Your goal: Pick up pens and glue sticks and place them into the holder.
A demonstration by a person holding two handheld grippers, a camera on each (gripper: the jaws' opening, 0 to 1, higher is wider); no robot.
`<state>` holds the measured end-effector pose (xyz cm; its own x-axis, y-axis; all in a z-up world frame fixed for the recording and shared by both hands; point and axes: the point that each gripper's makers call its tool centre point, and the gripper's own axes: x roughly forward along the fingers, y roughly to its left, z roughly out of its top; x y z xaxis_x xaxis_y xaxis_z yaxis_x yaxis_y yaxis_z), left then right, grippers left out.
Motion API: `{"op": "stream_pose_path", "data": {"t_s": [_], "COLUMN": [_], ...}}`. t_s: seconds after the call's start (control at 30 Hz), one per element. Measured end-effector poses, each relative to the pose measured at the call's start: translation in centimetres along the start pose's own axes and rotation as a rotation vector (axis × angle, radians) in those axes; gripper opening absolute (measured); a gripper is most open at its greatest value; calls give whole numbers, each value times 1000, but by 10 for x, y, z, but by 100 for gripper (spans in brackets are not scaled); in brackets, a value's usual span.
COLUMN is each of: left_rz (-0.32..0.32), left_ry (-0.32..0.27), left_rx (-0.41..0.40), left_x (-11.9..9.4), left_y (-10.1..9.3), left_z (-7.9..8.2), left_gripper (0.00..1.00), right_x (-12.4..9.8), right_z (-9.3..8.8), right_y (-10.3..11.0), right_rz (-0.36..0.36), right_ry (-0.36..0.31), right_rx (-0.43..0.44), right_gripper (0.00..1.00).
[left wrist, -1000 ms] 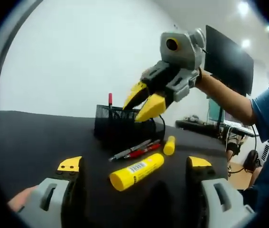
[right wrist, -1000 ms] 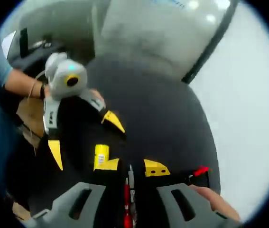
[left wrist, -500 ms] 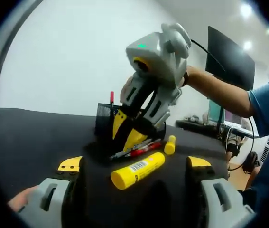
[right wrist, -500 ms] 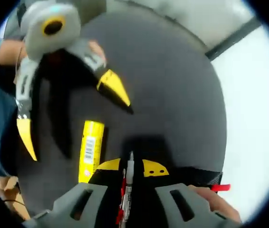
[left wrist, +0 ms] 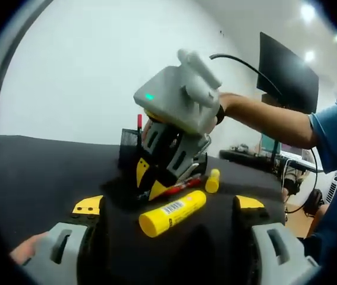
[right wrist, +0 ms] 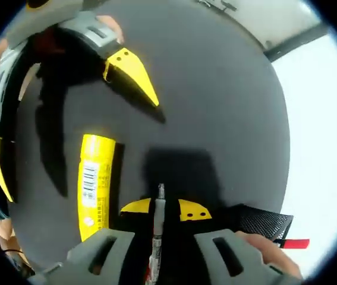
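The black mesh holder (left wrist: pixel 134 153) is keeping one red pen (left wrist: pixel 138 123) upright while the right hand-held gripper (right wrist: pixel 158 209) is clenching a silver pen (right wrist: pixel 156 228) on the tabletop (right wrist: pixel 216 113), the left hand-held gripper (left wrist: pixel 168 205) spreading wide around a yellow glue stick (left wrist: pixel 172 212).

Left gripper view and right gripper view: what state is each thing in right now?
Right tool: down at the table, its tips either side of the grey pen, not clearly shut.
Left tool: open, holding nothing.
Grey pen: lying flat.
Big glue stick: lying on its side, capped.
Small glue stick: lying flat.
Holder: upright, a red pen standing inside.
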<state>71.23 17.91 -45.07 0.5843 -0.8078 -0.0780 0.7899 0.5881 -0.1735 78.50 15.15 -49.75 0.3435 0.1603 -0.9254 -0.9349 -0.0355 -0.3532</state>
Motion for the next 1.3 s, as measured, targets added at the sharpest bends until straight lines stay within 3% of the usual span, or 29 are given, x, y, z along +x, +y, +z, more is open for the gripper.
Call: {"op": "stream_pose_path", "data": {"t_s": [0.33, 0.63, 0.8, 1.0, 1.3], "left_rz": [3, 5, 5, 4, 6], "left_ry": [8, 8, 7, 11, 3], "left_rx": [7, 3, -2, 0, -4], "left_x": [0, 0, 0, 0, 0], "left_y": [0, 2, 2, 2, 2], "left_z": [-2, -2, -2, -2, -1], "left_gripper": [86, 85, 85, 85, 85], "right_x": [2, -7, -30, -69, -126], "right_z": [0, 2, 14, 15, -2], "right_y": [8, 5, 0, -3, -5], "right_rz": [44, 19, -17, -65, -112], "right_ry": [6, -25, -146, -287, -392], "right_rx": [42, 41, 89, 164, 235], "right_gripper": [5, 5, 5, 4, 4]}}
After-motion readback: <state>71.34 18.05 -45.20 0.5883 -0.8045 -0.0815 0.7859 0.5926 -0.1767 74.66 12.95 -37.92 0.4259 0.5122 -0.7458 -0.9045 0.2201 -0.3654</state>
